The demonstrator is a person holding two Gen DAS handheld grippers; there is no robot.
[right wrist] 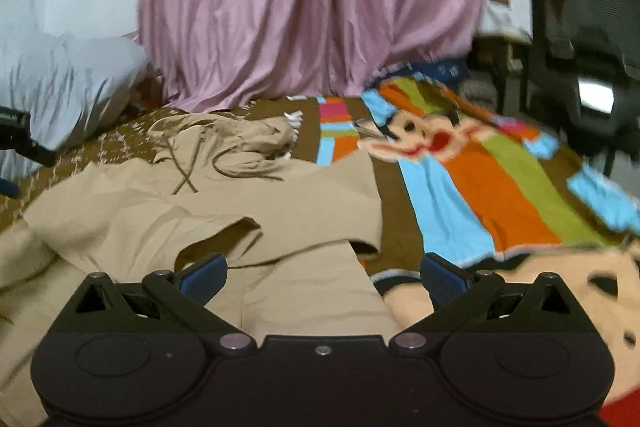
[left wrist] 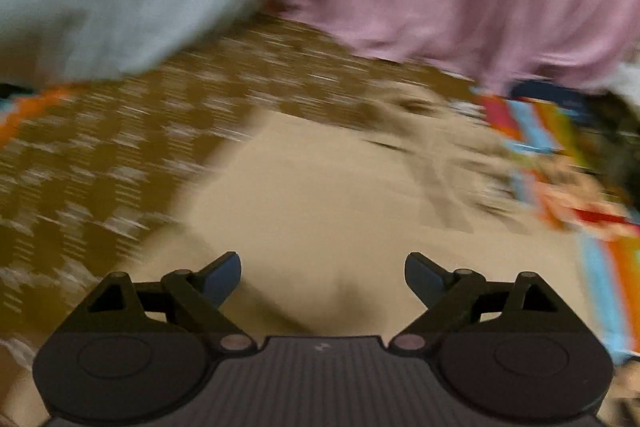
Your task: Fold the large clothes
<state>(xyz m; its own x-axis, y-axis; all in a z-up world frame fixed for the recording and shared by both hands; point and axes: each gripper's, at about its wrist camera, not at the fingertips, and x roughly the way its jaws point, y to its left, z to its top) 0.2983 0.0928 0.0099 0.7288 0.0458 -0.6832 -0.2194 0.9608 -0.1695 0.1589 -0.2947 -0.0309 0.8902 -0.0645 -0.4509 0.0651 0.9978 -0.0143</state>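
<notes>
Your left tongs [left wrist: 322, 273] gape empty, low over the beige hoodie [right wrist: 224, 211] on the bed [right wrist: 392, 195]. Right tongs [right wrist: 322, 277] also released, at its near right hem; hood lies far.

Both grippers' [left wrist: 323, 273] [right wrist: 323, 277] jaws wide apart

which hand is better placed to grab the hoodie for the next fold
Probably the left. Its open gripper hangs right over the tan hoodie, cloth filling the gap ahead. The right gripper, also open, sits at the hoodie's edge, half over the striped blanket.
</notes>
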